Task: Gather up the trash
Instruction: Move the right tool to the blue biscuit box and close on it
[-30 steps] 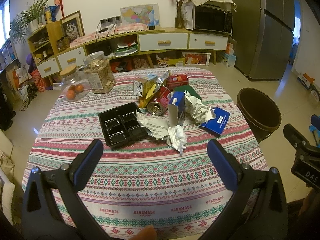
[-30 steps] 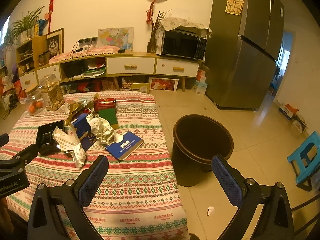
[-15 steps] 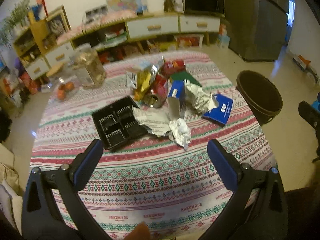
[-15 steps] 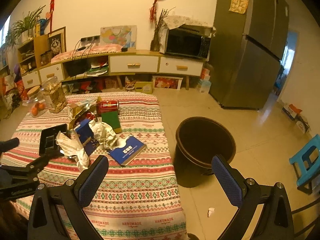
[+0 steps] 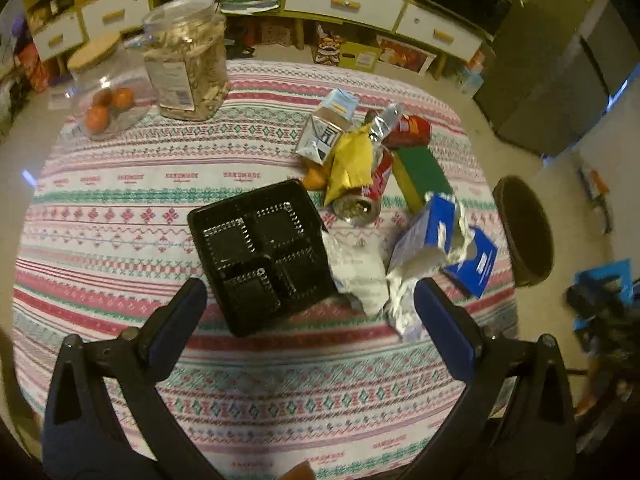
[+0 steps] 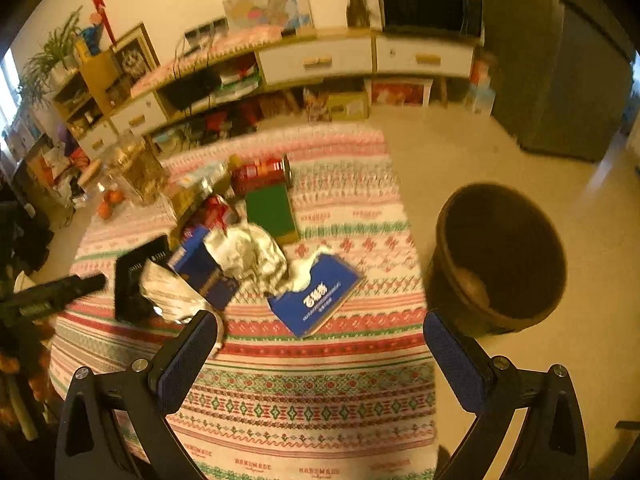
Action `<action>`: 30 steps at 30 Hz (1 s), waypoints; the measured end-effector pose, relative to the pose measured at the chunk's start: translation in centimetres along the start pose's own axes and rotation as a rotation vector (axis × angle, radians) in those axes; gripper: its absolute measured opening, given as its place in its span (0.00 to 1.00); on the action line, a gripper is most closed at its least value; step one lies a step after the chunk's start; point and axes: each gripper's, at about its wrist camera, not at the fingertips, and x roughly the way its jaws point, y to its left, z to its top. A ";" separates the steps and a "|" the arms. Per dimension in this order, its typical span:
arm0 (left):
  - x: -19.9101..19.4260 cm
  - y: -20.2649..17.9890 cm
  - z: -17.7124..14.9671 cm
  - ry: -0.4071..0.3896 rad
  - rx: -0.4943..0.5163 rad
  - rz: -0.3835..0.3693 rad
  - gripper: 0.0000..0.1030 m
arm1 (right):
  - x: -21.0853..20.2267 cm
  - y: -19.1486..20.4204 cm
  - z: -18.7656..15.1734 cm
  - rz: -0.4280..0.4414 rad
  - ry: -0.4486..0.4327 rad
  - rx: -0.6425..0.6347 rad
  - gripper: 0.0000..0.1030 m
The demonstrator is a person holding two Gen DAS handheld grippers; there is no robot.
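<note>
Trash lies on the patterned tablecloth [image 5: 120, 200]: a black plastic tray [image 5: 262, 254], crumpled paper [image 5: 364, 280], a red can [image 5: 364, 196], a yellow wrapper [image 5: 350, 160], a carton [image 5: 326, 130], a green box [image 5: 420, 170] and a flat blue box [image 6: 316, 296]. My left gripper [image 5: 310, 304] is open and empty, just above the tray's near edge. My right gripper [image 6: 320, 344] is open and empty, over the table near the blue box. The dark bin [image 6: 500, 256] stands on the floor at the right.
Two glass jars, one with oranges [image 5: 106, 92] and one with snacks [image 5: 188, 60], stand at the table's far left. A cabinet [image 6: 320, 60] with drawers lines the wall. A dark fridge [image 6: 560, 80] stands at the right.
Both grippers have moved forward and tilted down over the table. The left one has come close to the black tray. The right one has swung left towards the blue box. Both stay open.
</note>
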 end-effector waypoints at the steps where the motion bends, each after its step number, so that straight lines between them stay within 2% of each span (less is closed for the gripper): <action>1: 0.2 0.2 0.4 0.005 -0.011 -0.022 0.97 | 1.0 -0.2 0.3 0.000 0.023 0.000 1.00; 5: 1.1 -1.0 1.4 0.003 0.019 -0.087 0.94 | 3.8 -0.9 1.1 -0.011 0.084 0.011 1.00; 11: 3.5 -5.2 2.0 0.051 0.124 -0.189 0.76 | 8.1 -2.4 1.4 -0.006 0.201 0.068 1.00; 16: 5.6 -8.0 2.0 0.077 0.207 -0.198 0.63 | 10.1 -2.3 1.3 0.003 0.247 0.079 1.00; 19: 6.9 -8.7 2.0 0.100 0.233 -0.178 0.49 | 10.7 -2.2 1.4 0.017 0.259 0.096 1.00; 21: 7.4 -8.7 2.0 0.106 0.234 -0.165 0.25 | 10.8 -2.2 1.6 0.016 0.252 0.110 1.00; 23: 7.6 -8.4 2.1 0.102 0.222 -0.165 0.22 | 10.7 -2.3 1.6 0.016 0.247 0.125 1.00; 30: 5.6 -7.4 2.2 0.051 0.211 -0.176 0.22 | 11.7 -2.2 1.7 0.002 0.259 0.159 0.98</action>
